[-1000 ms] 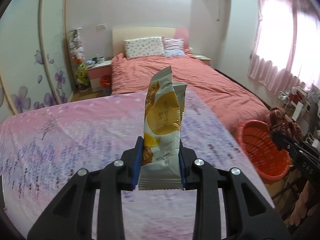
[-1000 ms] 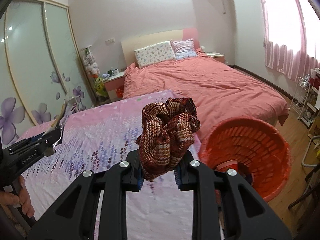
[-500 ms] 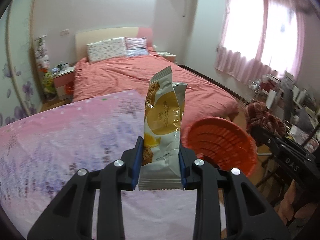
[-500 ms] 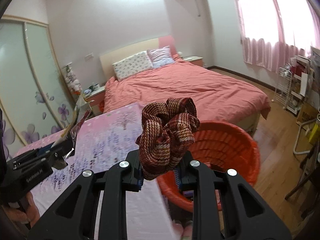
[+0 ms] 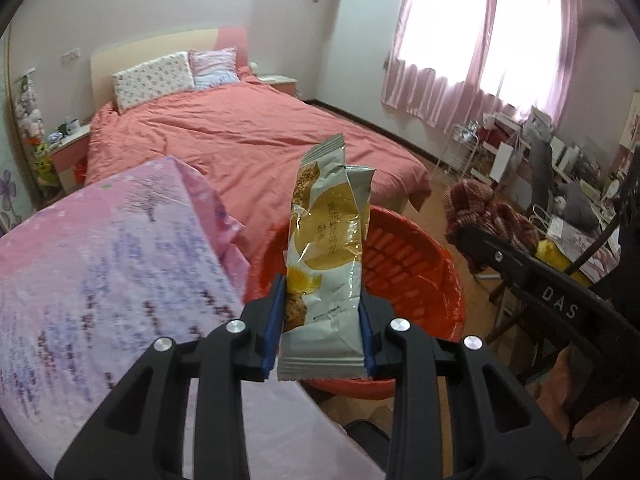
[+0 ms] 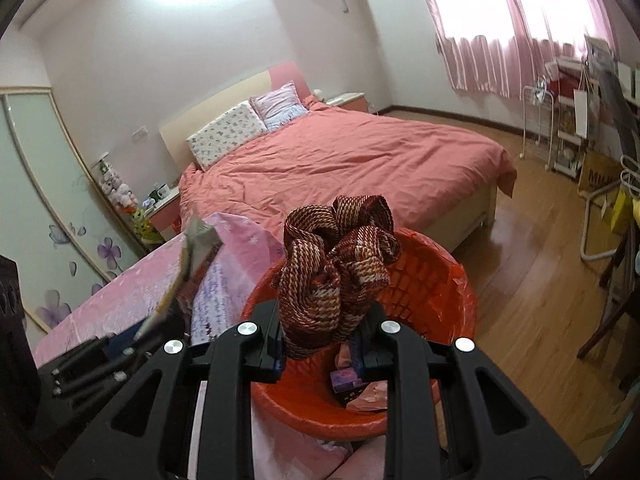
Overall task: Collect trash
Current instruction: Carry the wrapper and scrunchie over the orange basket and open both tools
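You are at the drop-off step: both pieces of trash are carried and the red basket (image 5: 416, 264) sits on the floor just off the corner of the pink-covered tabletop (image 5: 120, 264). Your left gripper (image 5: 322, 332) is clamped on the lower part of a snack wrapper (image 5: 328, 240), which stands upright with its long axis vertical and its crimped top edge pointing up and slightly right. Your right gripper (image 6: 320, 344) is closed on a bunched brown woven cloth (image 6: 336, 264), held above the basket's near rim with no clear long axis. I judge the next move calls for each gripper over the basket's opening before the jaws part.
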The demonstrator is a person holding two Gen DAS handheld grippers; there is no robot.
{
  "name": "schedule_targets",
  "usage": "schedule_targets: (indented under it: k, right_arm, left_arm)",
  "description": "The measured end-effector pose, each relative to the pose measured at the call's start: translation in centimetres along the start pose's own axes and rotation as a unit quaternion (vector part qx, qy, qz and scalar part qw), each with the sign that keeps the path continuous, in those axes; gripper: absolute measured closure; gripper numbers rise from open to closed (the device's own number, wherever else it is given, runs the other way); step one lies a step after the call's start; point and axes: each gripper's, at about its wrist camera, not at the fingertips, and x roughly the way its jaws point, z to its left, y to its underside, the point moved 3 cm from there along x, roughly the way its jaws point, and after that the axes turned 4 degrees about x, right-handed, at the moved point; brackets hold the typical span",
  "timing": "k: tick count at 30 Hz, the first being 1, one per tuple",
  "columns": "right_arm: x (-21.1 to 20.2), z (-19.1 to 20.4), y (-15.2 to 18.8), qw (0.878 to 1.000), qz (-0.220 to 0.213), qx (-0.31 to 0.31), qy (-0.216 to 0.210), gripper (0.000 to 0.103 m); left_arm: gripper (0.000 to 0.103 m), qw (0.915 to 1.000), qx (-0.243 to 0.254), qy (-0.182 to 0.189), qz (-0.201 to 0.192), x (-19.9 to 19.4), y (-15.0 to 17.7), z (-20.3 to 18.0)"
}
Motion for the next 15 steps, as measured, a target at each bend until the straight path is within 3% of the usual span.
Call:
schedule_targets:
  k: [3,5,13,15]
  right_arm:
    - [1.3,-0.6,-0.1,1.0,0.009,0.002,0.005,0.062]
    - [2.0,-0.9,-0.3,1.0,0.013,0.006,0.012,0.051]
    - [1.0,-1.7,0.4,1.0,0.006,0.004,0.028,0.037]
    - [0.5,-1.4,0.4,0.999,-0.004,-0.008,0.042,0.027]
  left_arm:
    - [0.061,0.9998,0.0,0.003,0.017,2.1,0.2,-0.5]
    - [0.05,0.9997,-0.004,0.0,0.025,3.1,0.4,-0.5]
    - [0.04,0.9992,-0.016,-0.014,0.035,4.3,1.4,1.4]
    - [0.037,0.9992,-0.015,-0.024,0.029,3.7,1.6,2.1]
